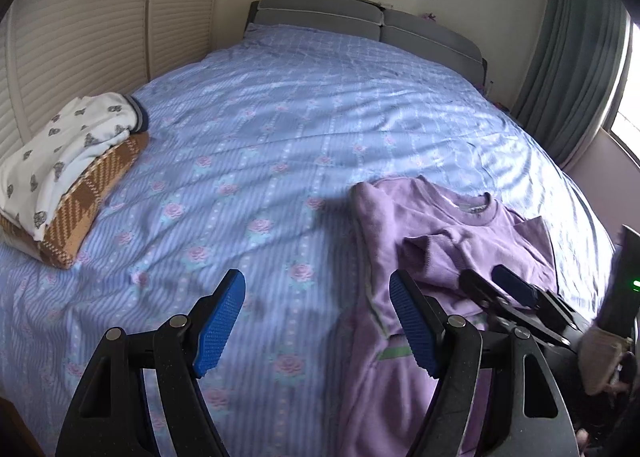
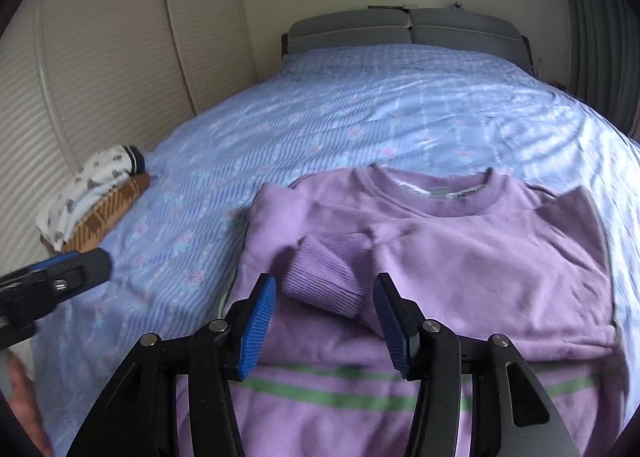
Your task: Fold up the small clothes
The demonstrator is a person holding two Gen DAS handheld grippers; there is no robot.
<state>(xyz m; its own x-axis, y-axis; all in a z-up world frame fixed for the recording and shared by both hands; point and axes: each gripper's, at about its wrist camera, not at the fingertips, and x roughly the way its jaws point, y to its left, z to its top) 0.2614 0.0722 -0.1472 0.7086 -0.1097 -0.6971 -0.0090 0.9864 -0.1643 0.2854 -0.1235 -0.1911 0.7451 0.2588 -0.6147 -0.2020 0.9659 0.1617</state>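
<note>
Two sleeves already lie folded across the purple sweatshirt, which is spread on the bed well right of the folded clothes pile. Right gripper stands half open, empty, astride the ribbed cuff; left gripper gapes wide, empty, just left of the sweatshirt. Next, I judge, pinch both hem corners evenly and lift toward the collar

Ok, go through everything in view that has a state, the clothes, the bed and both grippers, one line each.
Purple sweatshirt: lying flat on the bed, one sleeve folded across its front.
Sleeve cuff: resting on the sweatshirt between the right gripper's pads, not pinched.
Folded clothes stack: already folded, piled at the bed's edge by the wall.
Bedsheet: spread, lightly wrinkled.
Left gripper: open, empty, over the sheet.
Right gripper: open.
Curtain: drawn aside.
</note>
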